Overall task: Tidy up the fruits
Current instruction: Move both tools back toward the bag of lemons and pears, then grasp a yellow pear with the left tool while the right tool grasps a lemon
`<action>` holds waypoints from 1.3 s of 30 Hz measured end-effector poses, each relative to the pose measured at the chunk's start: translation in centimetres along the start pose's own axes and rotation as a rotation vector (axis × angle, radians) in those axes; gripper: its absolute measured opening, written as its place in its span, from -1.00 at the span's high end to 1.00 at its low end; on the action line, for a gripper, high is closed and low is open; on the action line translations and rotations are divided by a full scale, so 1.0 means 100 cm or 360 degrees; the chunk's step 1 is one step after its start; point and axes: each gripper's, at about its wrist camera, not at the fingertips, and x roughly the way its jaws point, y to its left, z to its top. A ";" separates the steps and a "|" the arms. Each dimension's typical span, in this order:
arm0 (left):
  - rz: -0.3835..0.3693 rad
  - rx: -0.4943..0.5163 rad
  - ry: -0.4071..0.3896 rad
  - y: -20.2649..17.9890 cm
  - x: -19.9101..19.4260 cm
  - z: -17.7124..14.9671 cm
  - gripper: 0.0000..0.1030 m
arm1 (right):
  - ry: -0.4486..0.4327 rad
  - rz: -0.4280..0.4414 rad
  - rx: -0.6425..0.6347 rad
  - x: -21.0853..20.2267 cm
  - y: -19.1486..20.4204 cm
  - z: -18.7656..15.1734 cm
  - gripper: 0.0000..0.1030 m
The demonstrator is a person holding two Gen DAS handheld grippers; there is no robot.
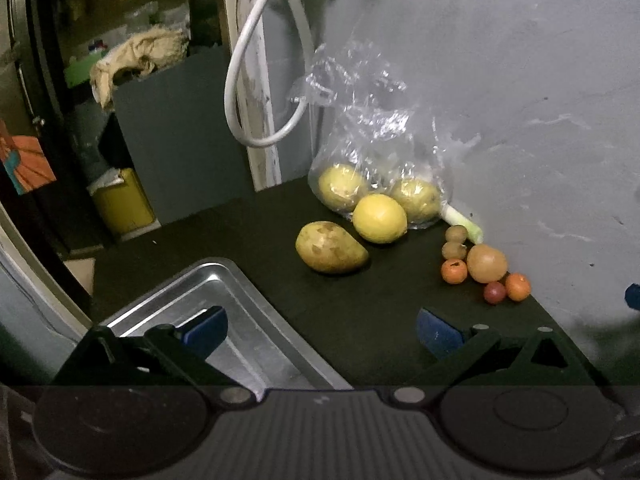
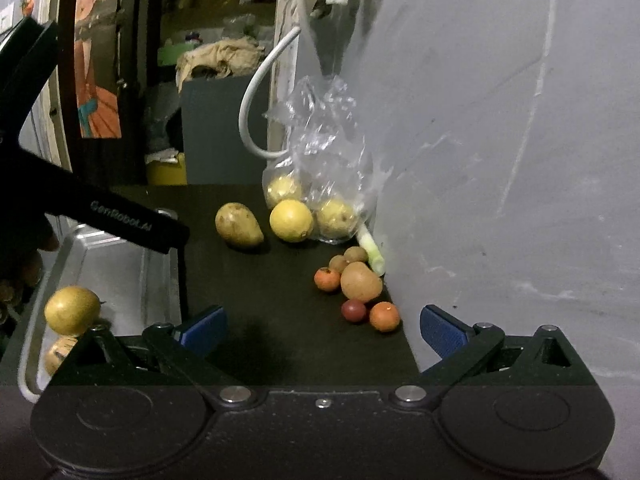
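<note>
1. Fruits lie on the dark counter [image 2: 280, 300] against a grey wall: a mango [image 1: 331, 253] and a yellow lemon [image 1: 379, 218] side by side, and near the wall a cluster of a brownish round fruit [image 1: 487, 263], two small orange fruits [image 1: 454, 271] and [image 1: 518, 286], a small red one [image 1: 495, 292] and two small brown ones [image 1: 456, 234].
2. A clear plastic bag [image 1: 372, 136] stands behind the lemon, holding two yellow fruits [image 1: 343, 186]; a pale green stalk [image 1: 464, 222] lies beside it at the wall.
3. A metal tray [image 2: 80, 248] sits at the counter's left; the right wrist view shows a yellow fruit [image 2: 72, 309] in it, with another partly hidden below.
4. Left claw [image 1: 320, 330] hangs over the tray's corner, fingers apart, holding nothing.
5. Right claw [image 2: 322, 330] hangs over bare counter, fingers apart and empty.
6. A white cable [image 1: 244, 80] loops down behind the bag.
</note>
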 end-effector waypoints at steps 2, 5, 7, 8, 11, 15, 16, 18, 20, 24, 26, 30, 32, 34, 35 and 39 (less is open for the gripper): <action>-0.0009 -0.0016 0.0020 0.002 0.013 0.001 -0.99 | 0.0016 0.0004 -0.0021 0.013 0.002 0.000 -0.99; -0.0019 -0.0024 0.0038 0.003 0.032 0.005 -0.99 | 0.0025 0.0031 -0.0040 0.035 0.003 0.001 -0.99; -0.0029 -0.0031 0.0036 0.004 0.044 0.009 -0.99 | 0.0030 0.0052 -0.0060 0.048 0.004 0.002 -0.99; -0.0035 -0.0035 0.0032 0.005 0.048 0.011 -0.99 | 0.0027 0.0058 -0.0073 0.053 0.005 0.003 -0.98; -0.0047 -0.0055 0.0027 0.008 0.064 0.018 -0.99 | 0.0007 0.0087 -0.0105 0.070 0.007 0.006 -0.98; -0.0064 -0.0109 0.0017 0.013 0.083 0.031 -0.99 | -0.0021 0.0067 -0.0194 0.096 0.012 0.014 -0.97; -0.0074 -0.0126 0.0023 0.015 0.087 0.034 -0.99 | -0.0026 0.0057 -0.0216 0.103 0.013 0.016 -0.95; -0.0084 -0.0172 0.0037 0.018 0.096 0.040 -0.99 | -0.0031 0.0032 -0.0253 0.115 0.015 0.020 -0.90; -0.0093 -0.0224 0.0052 0.020 0.105 0.045 -0.99 | -0.0037 0.0013 -0.0250 0.126 0.014 0.024 -0.87; -0.0107 -0.0284 0.0116 0.022 0.125 0.050 -0.99 | -0.0052 0.0006 -0.0174 0.144 0.008 0.035 -0.83; -0.0089 -0.0287 0.0147 0.022 0.133 0.052 -0.99 | -0.0065 0.0029 -0.0120 0.150 0.003 0.039 -0.82; -0.0092 -0.0335 0.0228 0.025 0.149 0.053 -0.99 | -0.0075 0.0030 -0.0114 0.162 0.002 0.044 -0.78; -0.0096 -0.0386 0.0233 0.028 0.154 0.053 -0.99 | -0.0067 0.0032 -0.0123 0.168 0.003 0.044 -0.73; -0.0091 -0.0446 0.0242 0.034 0.158 0.053 -0.92 | -0.0065 0.0035 -0.0134 0.175 0.004 0.045 -0.70; -0.0096 -0.0479 0.0250 0.036 0.160 0.052 -0.88 | -0.0064 0.0036 -0.0136 0.178 0.005 0.045 -0.67; -0.0161 -0.0601 0.0282 0.045 0.167 0.051 -0.70 | -0.0057 0.0050 -0.0117 0.188 0.005 0.050 -0.58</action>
